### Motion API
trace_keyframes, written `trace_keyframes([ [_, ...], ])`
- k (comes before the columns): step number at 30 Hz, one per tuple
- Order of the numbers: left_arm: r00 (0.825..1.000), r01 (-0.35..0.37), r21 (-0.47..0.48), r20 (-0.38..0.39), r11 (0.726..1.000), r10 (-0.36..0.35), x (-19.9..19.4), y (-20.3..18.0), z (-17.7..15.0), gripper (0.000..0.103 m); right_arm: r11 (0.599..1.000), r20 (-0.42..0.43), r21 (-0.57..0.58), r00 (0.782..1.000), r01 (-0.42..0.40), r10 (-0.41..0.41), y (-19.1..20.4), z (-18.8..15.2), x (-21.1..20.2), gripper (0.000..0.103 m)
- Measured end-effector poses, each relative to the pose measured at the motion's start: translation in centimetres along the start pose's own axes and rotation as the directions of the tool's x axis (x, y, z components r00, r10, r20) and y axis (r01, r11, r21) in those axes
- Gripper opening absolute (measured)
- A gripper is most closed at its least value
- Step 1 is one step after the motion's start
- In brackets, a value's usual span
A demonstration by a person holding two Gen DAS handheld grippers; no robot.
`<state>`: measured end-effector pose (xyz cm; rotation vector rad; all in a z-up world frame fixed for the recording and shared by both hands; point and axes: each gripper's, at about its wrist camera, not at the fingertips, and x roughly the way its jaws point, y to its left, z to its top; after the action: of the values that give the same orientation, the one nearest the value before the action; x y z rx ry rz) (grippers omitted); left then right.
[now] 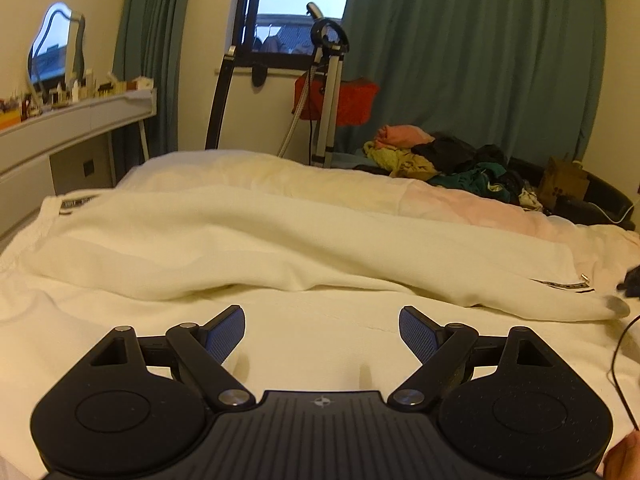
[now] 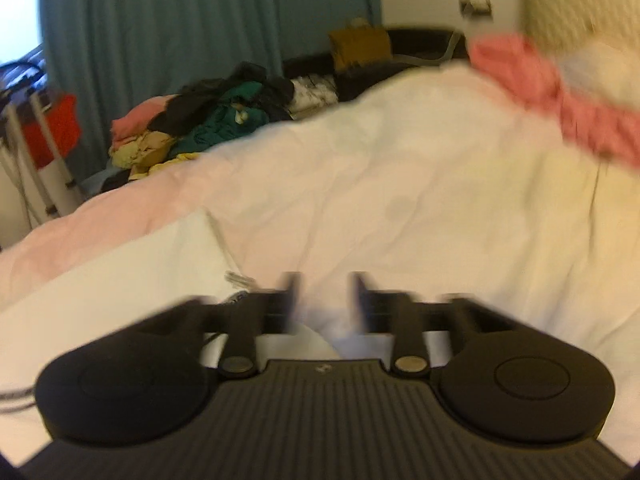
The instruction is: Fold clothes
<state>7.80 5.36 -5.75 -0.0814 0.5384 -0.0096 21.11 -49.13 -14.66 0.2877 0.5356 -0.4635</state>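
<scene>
2 tongs spread: L (image 1: 322,330) | R (image 2: 324,300) | over white garment (image 1: 280,240), gripping nthg

A bedroom in dim, yellowish light. At twelve o'clock in the left wrist view, a dark-framed window (image 1: 298,8) shows pale sky and rooftops, flanked by teal curtains (image 1: 472,48). Cream walls (image 1: 208,92) surround it. At nine o'clock, a white dressing table (image 1: 72,128) carries small bottles beneath a wavy mirror (image 1: 54,44). A white-covered bed (image 1: 320,344) fills the foreground. In the right wrist view, a pale padded headboard (image 2: 580,0) stands at two o'clock.
</scene>
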Motion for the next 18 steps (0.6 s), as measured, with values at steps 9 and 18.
trace_keyframes([
  [9, 0.997, 0.015, 0.044, 0.072, 0.999, -0.018, -3.8, -0.2, 0.2, 0.087, 0.933, 0.042, -0.217, 0.953, -0.286, 0.301, 7.1, 1.2, -14.9, 0.085],
  [18, 0.993, 0.018, 0.074, 0.112, 0.997, -0.026, -7.8, -0.5, -0.9, 0.089, 0.855, -0.011, -0.188, 0.871, -0.483, 0.49, 9.8, -4.9, -24.9, 0.085],
])
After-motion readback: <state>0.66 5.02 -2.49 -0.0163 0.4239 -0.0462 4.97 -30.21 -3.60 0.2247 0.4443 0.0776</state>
